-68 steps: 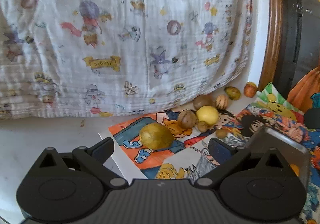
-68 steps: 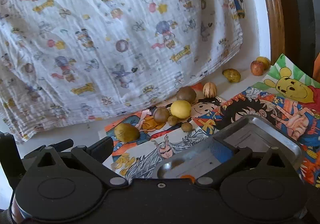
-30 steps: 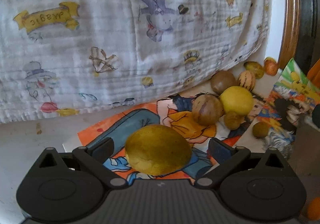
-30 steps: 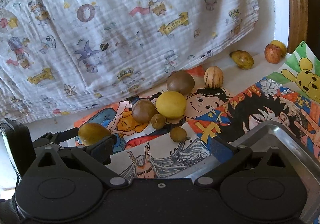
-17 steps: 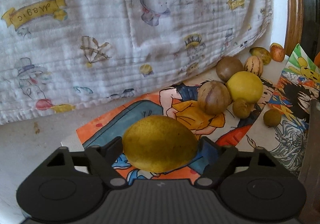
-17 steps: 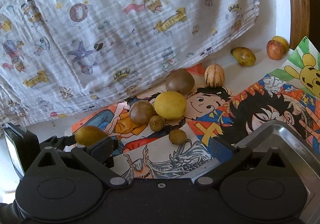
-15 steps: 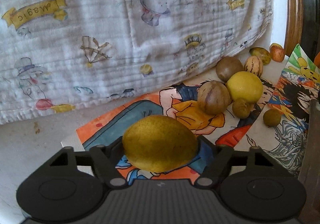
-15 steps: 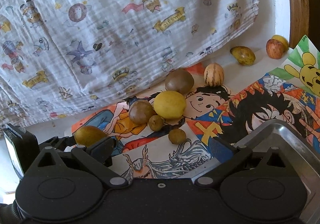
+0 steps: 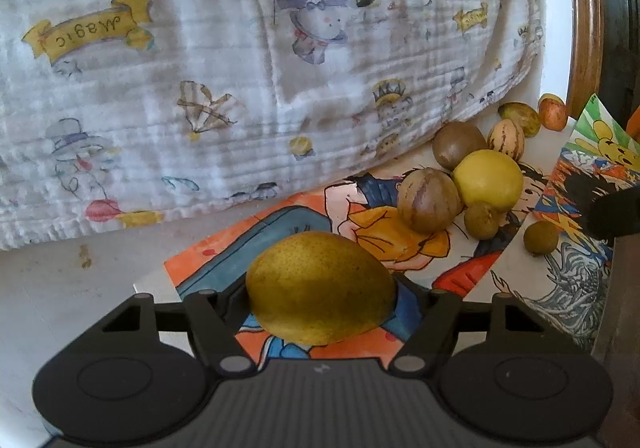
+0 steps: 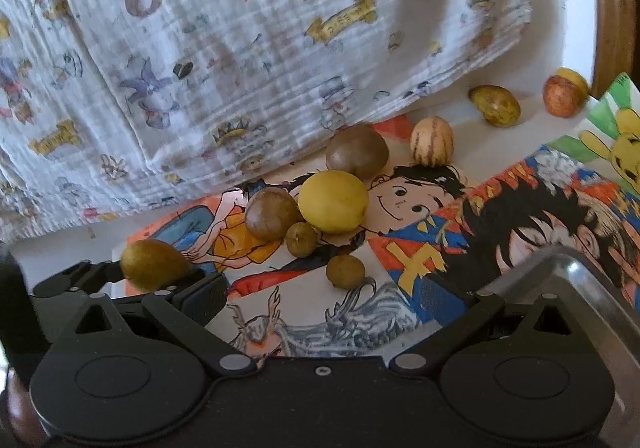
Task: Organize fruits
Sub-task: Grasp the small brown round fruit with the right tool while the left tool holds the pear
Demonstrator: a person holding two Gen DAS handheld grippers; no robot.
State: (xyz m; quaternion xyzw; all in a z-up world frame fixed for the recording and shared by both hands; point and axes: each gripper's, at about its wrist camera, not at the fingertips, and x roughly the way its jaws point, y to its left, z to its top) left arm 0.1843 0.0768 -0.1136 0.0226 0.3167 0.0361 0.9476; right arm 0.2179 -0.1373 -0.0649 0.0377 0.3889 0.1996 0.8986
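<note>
Item, yellow-green pear: now clamped between the closed-in jaws of the left gripper, open around it a moment ago (grasp made, carry to metal tray judged next); right gripper wide open, empty.

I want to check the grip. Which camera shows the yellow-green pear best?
The left wrist view: the pear fills the centre, clamped in the left gripper. The right wrist view shows it small at the left edge, partly hidden by fingers.
</note>
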